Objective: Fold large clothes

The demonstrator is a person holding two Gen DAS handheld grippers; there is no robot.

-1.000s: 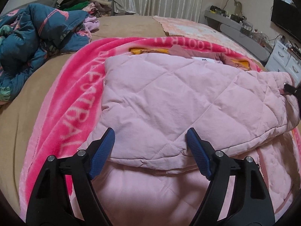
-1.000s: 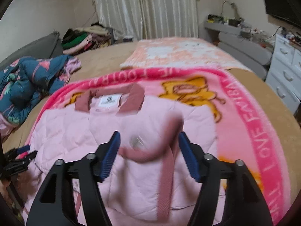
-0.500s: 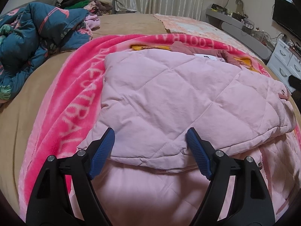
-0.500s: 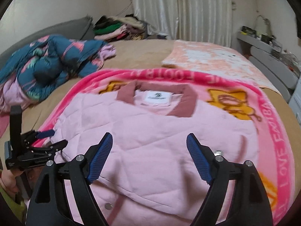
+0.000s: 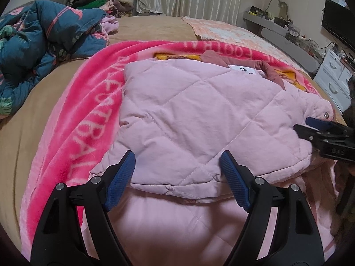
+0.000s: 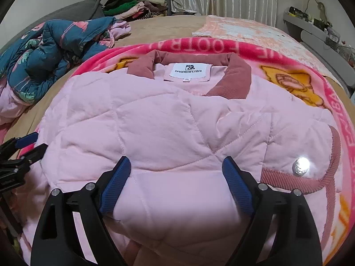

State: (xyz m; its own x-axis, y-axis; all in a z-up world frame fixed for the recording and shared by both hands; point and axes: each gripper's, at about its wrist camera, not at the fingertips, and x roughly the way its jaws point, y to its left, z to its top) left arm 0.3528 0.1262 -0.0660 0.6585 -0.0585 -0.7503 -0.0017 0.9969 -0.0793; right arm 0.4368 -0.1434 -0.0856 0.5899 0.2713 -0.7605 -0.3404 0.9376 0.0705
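Right gripper (image 6: 175, 181) moved in over pink quilted jacket (image 6: 155, 128) on pink blanket (image 5: 88, 110); left gripper (image 5: 176, 173) unchanged. Both wide, empty. Risk: puffy folded panel springing open, slipping from pinch.

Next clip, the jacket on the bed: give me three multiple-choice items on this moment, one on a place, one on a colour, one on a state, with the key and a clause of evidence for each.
1. What does the pink quilted jacket lie on?
A. the pink blanket with lettering
B. the blue floral duvet
C. the white drawers

2. What colour is the jacket's collar?
A. green
B. dusty rose
C. white

3. How do the left gripper and the right gripper stand?
A. both shut on the jacket
B. one open, one shut
C. both open

Key: 1 A, the blanket's border shows all round the jacket; 2 B, the ribbed collar is darker rose than the quilting; 3 C, each wrist view shows its blue pads wide apart with nothing clamped.
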